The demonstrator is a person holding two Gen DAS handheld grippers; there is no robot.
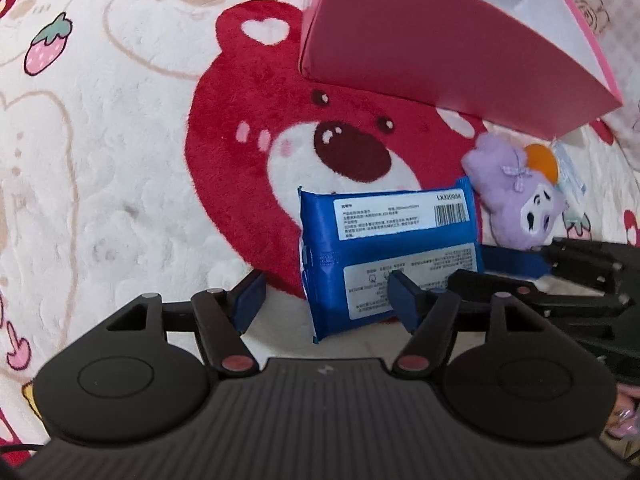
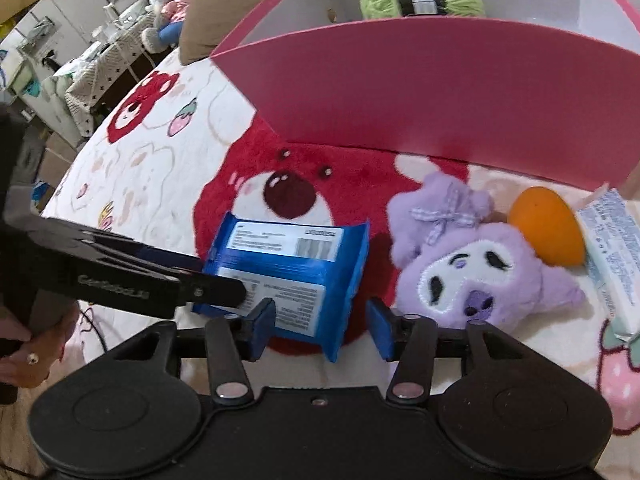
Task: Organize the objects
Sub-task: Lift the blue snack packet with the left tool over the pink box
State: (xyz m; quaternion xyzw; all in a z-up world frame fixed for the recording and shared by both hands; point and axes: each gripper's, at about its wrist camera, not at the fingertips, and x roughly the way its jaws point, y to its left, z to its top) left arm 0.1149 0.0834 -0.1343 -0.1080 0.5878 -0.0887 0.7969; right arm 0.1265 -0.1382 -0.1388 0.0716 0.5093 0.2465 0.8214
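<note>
Pack (image 2: 288,276), soft and slippery, lies before the box (image 2: 440,92); right gripper (image 2: 322,330) pinches its near end, left gripper (image 1: 326,300) open.

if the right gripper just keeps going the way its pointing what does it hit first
Most likely the blue wipes packet: the right gripper already has the packet's near end between its fingers. Beyond it lies the red bear print on the blanket. The purple plush sits off to the right of that line.
</note>
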